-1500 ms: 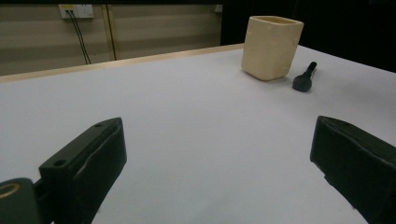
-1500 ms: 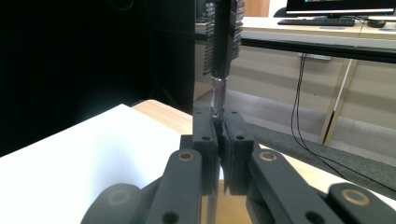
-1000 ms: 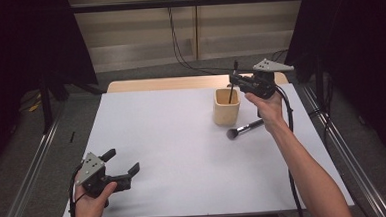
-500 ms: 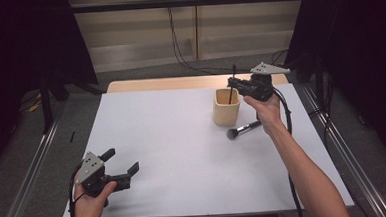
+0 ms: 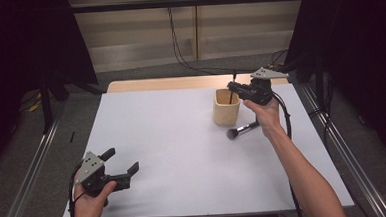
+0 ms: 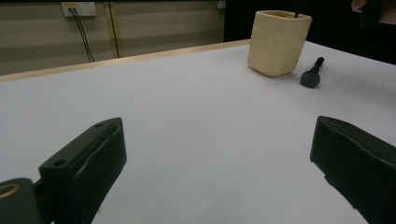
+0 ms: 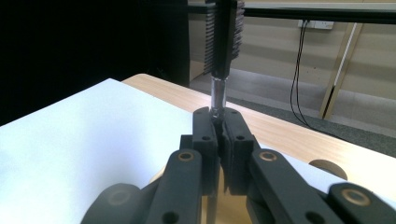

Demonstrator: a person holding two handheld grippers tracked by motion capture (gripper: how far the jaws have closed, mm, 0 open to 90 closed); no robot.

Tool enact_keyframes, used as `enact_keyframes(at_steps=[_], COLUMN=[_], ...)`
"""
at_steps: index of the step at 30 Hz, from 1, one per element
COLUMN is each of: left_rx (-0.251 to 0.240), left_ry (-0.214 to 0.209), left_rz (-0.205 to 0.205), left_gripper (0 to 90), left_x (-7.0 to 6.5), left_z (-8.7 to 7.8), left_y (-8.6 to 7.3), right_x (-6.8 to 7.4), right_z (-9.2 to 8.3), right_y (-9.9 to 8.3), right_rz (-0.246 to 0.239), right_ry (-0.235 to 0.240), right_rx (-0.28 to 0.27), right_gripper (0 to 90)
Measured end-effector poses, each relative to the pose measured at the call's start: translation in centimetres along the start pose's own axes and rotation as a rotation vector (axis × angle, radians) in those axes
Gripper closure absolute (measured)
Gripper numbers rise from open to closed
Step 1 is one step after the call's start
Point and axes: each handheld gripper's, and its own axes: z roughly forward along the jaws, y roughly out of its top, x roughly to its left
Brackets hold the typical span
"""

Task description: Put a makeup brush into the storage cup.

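Holding a thin brush [image 7: 223, 37] upright over the beige cup [image 5: 226, 107], our right gripper [image 5: 236, 87] has its jaws clamped on the metal ferrule, bristles up, so that, we judge, the handle can drop straight into the cup; a second, round-headed brush [image 5: 242, 130] lies on the desk [image 5: 173, 154] just beside the cup; our left gripper [image 5: 121, 166] rests near the front edge, jaws wide and empty; the right gripper view reveals the pinch, the high view the spacing.
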Motion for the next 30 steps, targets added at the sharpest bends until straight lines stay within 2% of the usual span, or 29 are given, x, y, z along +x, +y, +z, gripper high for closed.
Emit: enact_keyframes(at_steps=[17, 21, 30], left_rx=[0.006, 0.009, 0.005], left_ry=[0.003, 0.008, 0.006], left_rz=[0.007, -0.007, 0.0], left_gripper=[3.6, 3.7, 3.6], left_x=[0.2, 0.1, 0.2], left_z=[0.1, 0.3, 0.3], left_y=[0.0, -0.1, 0.0], right_x=[-0.1, -0.1, -0.3], right_z=[0.3, 0.4, 0.7], right_y=[-1.1, -1.1, -1.6], right_rz=[0.007, 0.013, 0.019], right_ry=[0.001, 0.003, 0.01], right_rx=[0.014, 0.023, 0.037], right_gripper=[85.9, 85.5, 77.8])
